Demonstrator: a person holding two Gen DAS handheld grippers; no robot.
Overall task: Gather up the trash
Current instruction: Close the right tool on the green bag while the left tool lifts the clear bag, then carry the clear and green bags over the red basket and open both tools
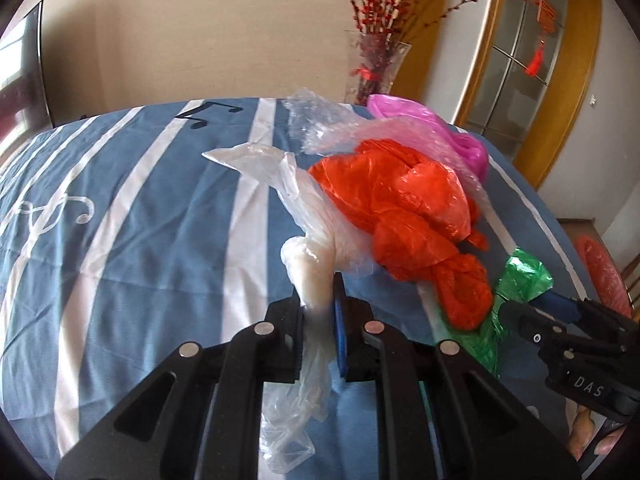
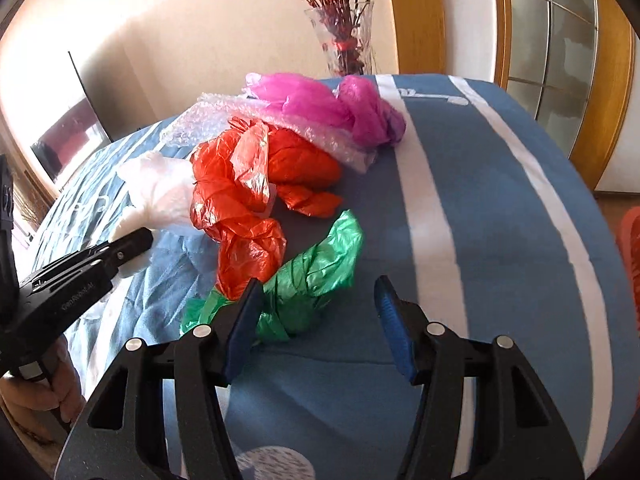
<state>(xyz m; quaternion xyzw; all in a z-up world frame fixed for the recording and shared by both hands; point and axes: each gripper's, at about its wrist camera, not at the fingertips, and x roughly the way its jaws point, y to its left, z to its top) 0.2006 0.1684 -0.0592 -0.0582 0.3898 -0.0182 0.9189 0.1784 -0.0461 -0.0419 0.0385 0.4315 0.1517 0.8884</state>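
Observation:
Crumpled plastic bags lie on a blue striped cloth. My left gripper is shut on the white translucent bag; it also shows in the right wrist view. A red bag lies beside it. A green bag lies in front of my right gripper, which is open, its left finger touching the green bag. Bubble wrap and a pink bag lie behind.
A glass vase with red berry branches stands behind the cloth-covered surface. A dark screen stands at the left wall. A wood-framed glass door is at the right. A red mesh object sits beyond the right edge.

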